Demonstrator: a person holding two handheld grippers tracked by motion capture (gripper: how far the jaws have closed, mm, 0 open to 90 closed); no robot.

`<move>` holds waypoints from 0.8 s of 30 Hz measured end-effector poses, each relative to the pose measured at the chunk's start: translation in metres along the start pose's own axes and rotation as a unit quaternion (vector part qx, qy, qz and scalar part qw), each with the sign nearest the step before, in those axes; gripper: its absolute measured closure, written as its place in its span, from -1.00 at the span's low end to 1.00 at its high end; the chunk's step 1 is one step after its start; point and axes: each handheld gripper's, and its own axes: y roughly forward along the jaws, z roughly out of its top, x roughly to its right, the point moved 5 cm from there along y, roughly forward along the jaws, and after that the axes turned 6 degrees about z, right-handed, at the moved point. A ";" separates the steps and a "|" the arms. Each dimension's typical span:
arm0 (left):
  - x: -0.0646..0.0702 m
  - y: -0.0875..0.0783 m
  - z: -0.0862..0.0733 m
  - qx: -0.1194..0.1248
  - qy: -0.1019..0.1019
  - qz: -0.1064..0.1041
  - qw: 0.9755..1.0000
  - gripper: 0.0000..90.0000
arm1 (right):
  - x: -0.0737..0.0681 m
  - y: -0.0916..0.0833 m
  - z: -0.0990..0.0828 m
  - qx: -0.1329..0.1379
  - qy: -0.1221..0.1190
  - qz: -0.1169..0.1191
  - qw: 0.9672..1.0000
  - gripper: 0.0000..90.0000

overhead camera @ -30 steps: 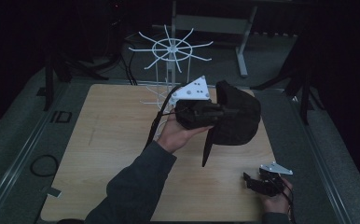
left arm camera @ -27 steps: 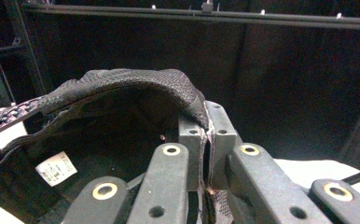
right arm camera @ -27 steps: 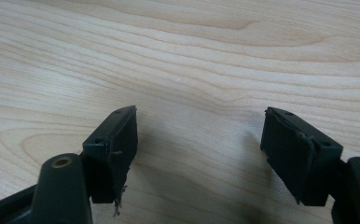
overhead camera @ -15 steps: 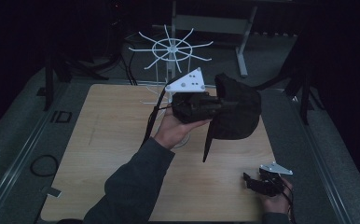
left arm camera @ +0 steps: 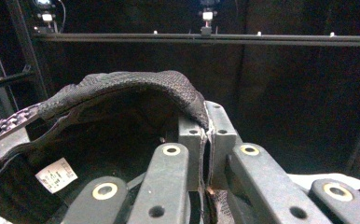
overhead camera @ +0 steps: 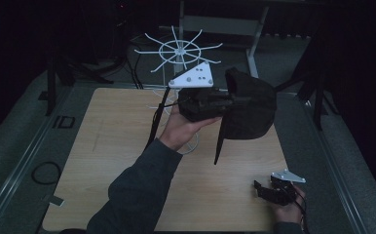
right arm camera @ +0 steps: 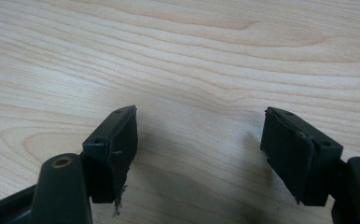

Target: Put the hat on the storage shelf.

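A black cap (overhead camera: 250, 105) hangs above the middle of the wooden table (overhead camera: 103, 146), its strap dangling below it. My left gripper (overhead camera: 227, 100) is shut on the cap's edge, and a hand holds the gripper up. In the left gripper view the jaws of my left gripper (left arm camera: 208, 126) pinch the mesh rim of the cap (left arm camera: 122, 88), whose inside carries a white label (left arm camera: 56, 175). My right gripper (overhead camera: 261, 187) rests low at the table's front right, open. Bare wood (right arm camera: 169, 46) lies between the jaws of my right gripper (right arm camera: 199, 140).
A white wire rack (overhead camera: 178, 48) with several spokes stands at the table's far edge, just behind the raised cap. Dark stands and cables surround the table. A metal rail runs along the table's left side.
My left hand has lifted the cap a little higher, toward the rack's spokes. The right gripper has stayed where it was.
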 end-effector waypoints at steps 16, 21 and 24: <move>-0.004 -0.002 0.019 0.023 0.007 -0.001 1.000 0.95 | -0.001 0.000 0.000 -0.001 0.001 0.001 1.000 -0.40; -0.007 0.000 0.025 0.029 0.010 -0.002 1.000 0.96 | -0.001 0.000 0.000 -0.001 0.000 0.002 1.000 -0.40; -0.009 0.001 0.027 0.033 0.010 -0.002 0.999 0.96 | -0.001 0.000 -0.001 -0.001 -0.002 0.002 1.000 -0.40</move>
